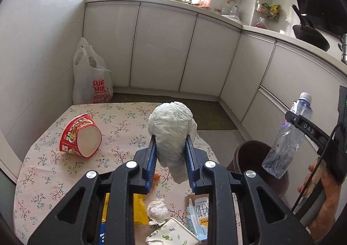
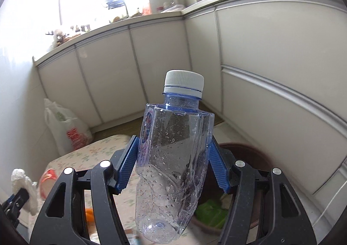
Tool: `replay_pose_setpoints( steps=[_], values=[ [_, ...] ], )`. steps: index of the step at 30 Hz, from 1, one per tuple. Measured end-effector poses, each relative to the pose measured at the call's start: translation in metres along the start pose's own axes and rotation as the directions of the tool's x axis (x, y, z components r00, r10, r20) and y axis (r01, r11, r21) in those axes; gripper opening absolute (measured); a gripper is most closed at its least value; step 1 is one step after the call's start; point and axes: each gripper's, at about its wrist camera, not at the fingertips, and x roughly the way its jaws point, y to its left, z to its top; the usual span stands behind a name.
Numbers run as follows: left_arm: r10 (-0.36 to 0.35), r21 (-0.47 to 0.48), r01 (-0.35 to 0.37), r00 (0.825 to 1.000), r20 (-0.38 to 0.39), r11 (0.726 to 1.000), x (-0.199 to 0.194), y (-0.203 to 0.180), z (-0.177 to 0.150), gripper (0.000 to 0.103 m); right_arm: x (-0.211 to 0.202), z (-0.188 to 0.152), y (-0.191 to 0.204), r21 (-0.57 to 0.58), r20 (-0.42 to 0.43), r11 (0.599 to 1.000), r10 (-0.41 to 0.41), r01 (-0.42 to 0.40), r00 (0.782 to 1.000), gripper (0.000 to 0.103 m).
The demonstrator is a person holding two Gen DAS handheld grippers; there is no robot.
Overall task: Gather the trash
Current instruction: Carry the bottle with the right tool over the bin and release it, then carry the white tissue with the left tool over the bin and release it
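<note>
Wrist views: crumpled paper [image 1: 172, 134] is clamped in the left hand-held gripper [image 1: 170, 154], a bottle [image 2: 173, 158] in the right hand-held gripper [image 2: 173, 164], near the bin [image 1: 249, 151]; noodle cup [image 1: 81, 135] and wrappers are left on the counter [image 1: 43, 169].

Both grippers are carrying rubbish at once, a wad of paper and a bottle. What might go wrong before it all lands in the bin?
1. The empty plastic bottle is wet with droplets, and the right gripper holds it only by its sides, so it may slip.
2. The crumpled paper wad bulges well beyond the left gripper and could pull loose.
3. Both hover close together near the brown bin, so they might collide.
</note>
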Motion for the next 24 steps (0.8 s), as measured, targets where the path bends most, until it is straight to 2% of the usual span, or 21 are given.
replay_pose_setpoints(
  steps=[5,9,14,16,18,24],
  values=[
    [-0.009,0.03,0.009,1.0,-0.017,0.999,0.007,-0.015,-0.006,0.025,0.014,-0.001,-0.033,0.007,0.015,0.995,-0.102,0.102,0.995,0.06],
    [-0.017,0.056,0.019,0.999,-0.032,0.998,0.013,-0.029,-0.009,0.025,0.03,-0.005,-0.051,-0.014,0.011,0.982,-0.189,0.189,0.982,0.06],
    [-0.031,0.086,0.035,0.998,-0.048,0.996,0.021,-0.047,-0.014,0.025,0.044,-0.009,-0.067,-0.016,-0.019,0.971,-0.238,0.238,0.971,0.061],
    [-0.038,0.099,0.044,0.998,-0.059,0.994,0.025,-0.055,-0.018,0.025,0.046,-0.007,-0.071,-0.013,-0.015,0.969,-0.248,0.248,0.969,0.068],
    [-0.044,0.115,0.052,0.997,-0.068,0.992,0.029,-0.062,-0.022,0.025,0.044,-0.004,-0.075,-0.003,-0.004,0.968,-0.253,0.253,0.968,0.078],
    [-0.078,0.123,0.091,0.991,-0.109,0.988,0.047,-0.087,-0.03,0.025,0.03,0.003,-0.106,0.077,0.017,0.954,-0.293,0.291,0.956,0.096]
  ],
)
